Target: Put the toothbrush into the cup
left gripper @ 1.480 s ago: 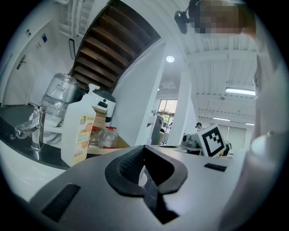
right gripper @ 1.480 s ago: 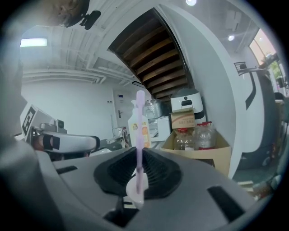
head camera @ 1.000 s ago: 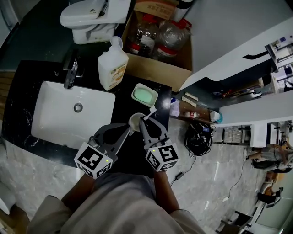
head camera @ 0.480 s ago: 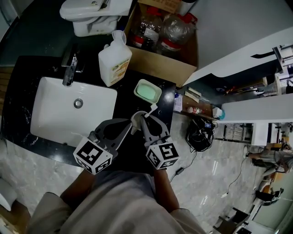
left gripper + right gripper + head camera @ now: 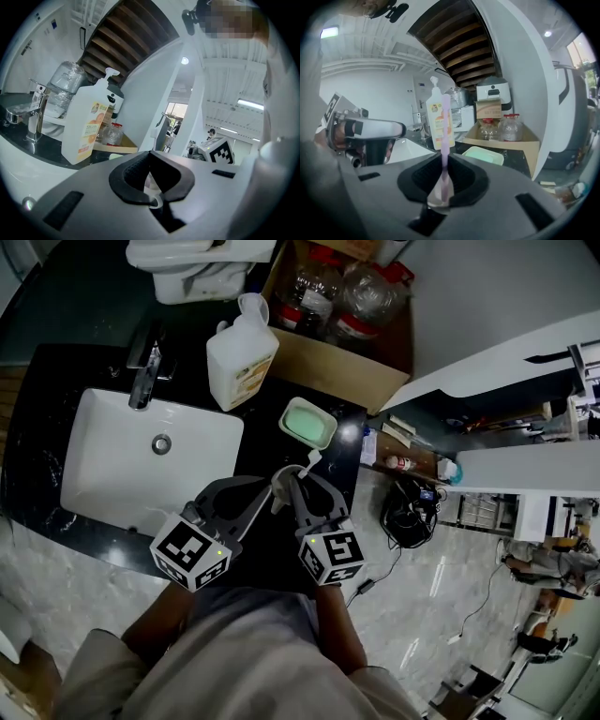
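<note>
– where's the toothbrush (image 5: 446, 136)?
– upright in the right claw (image 5: 443, 177), which is clamped on its purple handle, bristles on top.
– and the cup (image 5: 280, 483)?
– over the dark worktop (image 5: 251, 442), right of the sink (image 5: 112, 474) and nearer than the green soap dish (image 5: 308, 423). the left claw (image 5: 151, 174) is closed on its rim.
– is the handle's end inside it?
– can't tell. both claws meet at the cup and cover it.

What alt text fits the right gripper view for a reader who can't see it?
The right gripper is shut on a pale purple toothbrush standing upright between its jaws. Behind it are a soap bottle, a green dish and a cardboard box of bottles.
</note>
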`<state>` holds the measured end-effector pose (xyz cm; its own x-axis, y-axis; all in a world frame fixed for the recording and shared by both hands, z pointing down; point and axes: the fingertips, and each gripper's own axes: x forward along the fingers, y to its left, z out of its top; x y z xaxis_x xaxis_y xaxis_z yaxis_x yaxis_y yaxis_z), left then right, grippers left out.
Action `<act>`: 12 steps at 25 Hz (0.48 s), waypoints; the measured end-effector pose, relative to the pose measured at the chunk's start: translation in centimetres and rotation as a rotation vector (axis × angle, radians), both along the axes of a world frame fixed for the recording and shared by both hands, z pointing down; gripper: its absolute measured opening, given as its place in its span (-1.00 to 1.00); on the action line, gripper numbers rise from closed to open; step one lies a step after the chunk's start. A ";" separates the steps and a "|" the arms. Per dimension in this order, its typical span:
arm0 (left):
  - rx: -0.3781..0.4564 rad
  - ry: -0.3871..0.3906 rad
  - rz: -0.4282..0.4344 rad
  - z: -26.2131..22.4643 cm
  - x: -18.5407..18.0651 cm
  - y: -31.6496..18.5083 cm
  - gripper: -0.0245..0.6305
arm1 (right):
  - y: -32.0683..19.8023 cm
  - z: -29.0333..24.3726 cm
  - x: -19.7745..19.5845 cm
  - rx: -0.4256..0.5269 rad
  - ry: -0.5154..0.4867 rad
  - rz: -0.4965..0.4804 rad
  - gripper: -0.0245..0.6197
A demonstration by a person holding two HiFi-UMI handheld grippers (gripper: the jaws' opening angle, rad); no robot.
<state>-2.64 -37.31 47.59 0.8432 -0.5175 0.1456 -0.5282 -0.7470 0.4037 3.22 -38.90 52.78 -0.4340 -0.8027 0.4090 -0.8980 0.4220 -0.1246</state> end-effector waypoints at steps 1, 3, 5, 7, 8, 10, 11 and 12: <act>-0.001 0.000 -0.001 0.0 0.0 0.0 -0.90 | 0.0 0.1 0.0 -0.001 0.009 -0.001 -0.78; -0.002 -0.003 -0.001 0.1 0.0 -0.1 -0.90 | -0.1 0.1 0.0 -0.002 0.014 -0.003 -0.77; -0.003 -0.005 -0.001 0.2 0.0 -0.1 -0.90 | -0.1 0.2 0.1 -0.003 0.010 -0.003 -0.77; -0.004 -0.006 0.000 0.3 0.1 -0.1 -0.90 | -0.1 0.2 0.1 -0.005 0.001 -0.003 -0.77; -0.005 -0.007 0.001 0.3 0.2 -0.1 -0.90 | -0.2 0.2 0.1 -0.006 -0.006 -0.002 -0.77; -0.008 -0.008 0.003 0.4 0.3 0.0 -0.90 | -0.2 0.2 0.2 -0.010 -0.018 -0.002 -0.76; -0.008 -0.008 0.004 0.5 0.3 0.0 -0.90 | -0.2 0.3 0.2 -0.012 -0.018 -0.003 -0.76; -0.007 -0.009 0.004 0.4 0.3 0.0 -0.90 | -0.2 0.3 0.2 -0.014 -0.014 -0.003 -0.76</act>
<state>-2.34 -37.28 48.04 0.8440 -0.5129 0.1568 -0.5286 -0.7462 0.4046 3.39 -39.06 53.13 -0.4423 -0.7956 0.4139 -0.8947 0.4231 -0.1429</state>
